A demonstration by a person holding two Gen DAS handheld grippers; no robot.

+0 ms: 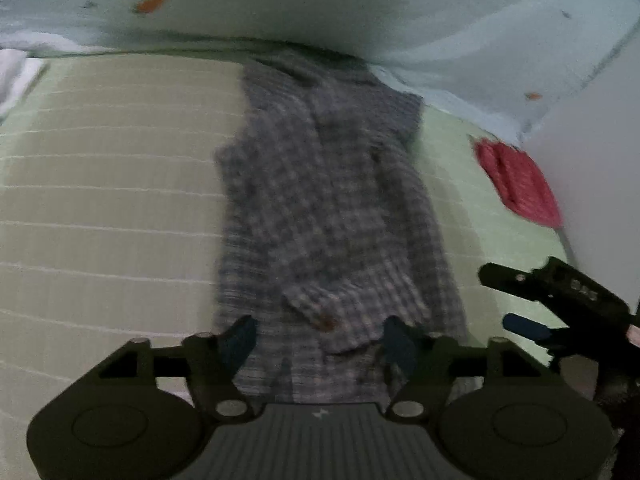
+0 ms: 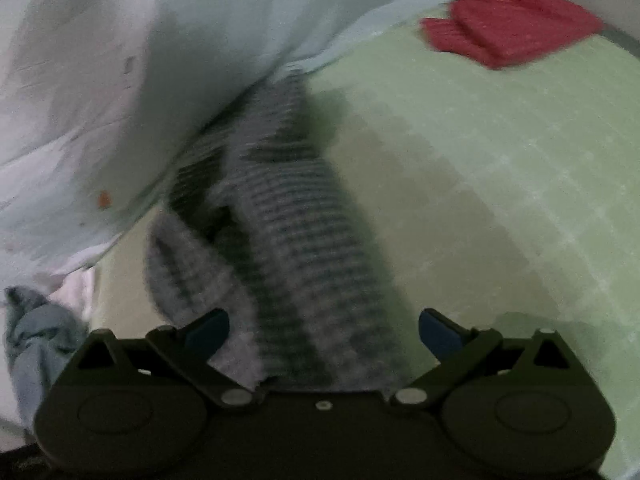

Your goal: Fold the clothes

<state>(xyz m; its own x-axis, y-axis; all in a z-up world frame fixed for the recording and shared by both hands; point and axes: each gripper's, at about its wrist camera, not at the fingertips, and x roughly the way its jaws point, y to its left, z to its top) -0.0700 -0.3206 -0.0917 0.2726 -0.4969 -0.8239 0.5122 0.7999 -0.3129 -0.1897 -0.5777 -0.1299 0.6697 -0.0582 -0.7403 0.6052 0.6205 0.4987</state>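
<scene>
1. The plaid shirt point(image 1: 332, 216) lies as a long, narrow strip on the pale green quilted bed cover point(image 1: 108, 208), running from 6 to 12 o'clock in the left wrist view.
2. The left gripper point(image 1: 320, 340) hangs over the shirt's near end, fingers spread, holding nothing (a brown button shows between them).
3. The right gripper point(image 2: 324, 332) is likewise spread wide above the shirt.
4. A folded red cloth point(image 2: 512, 24) sits at 1 o'clock, well apart.

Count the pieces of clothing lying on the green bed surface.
3 that I can make out: the plaid shirt lying lengthwise in the middle, a folded red garment at the far right edge, and a crumpled blue-grey piece at the left. More may hide under the pale sheet.
</scene>
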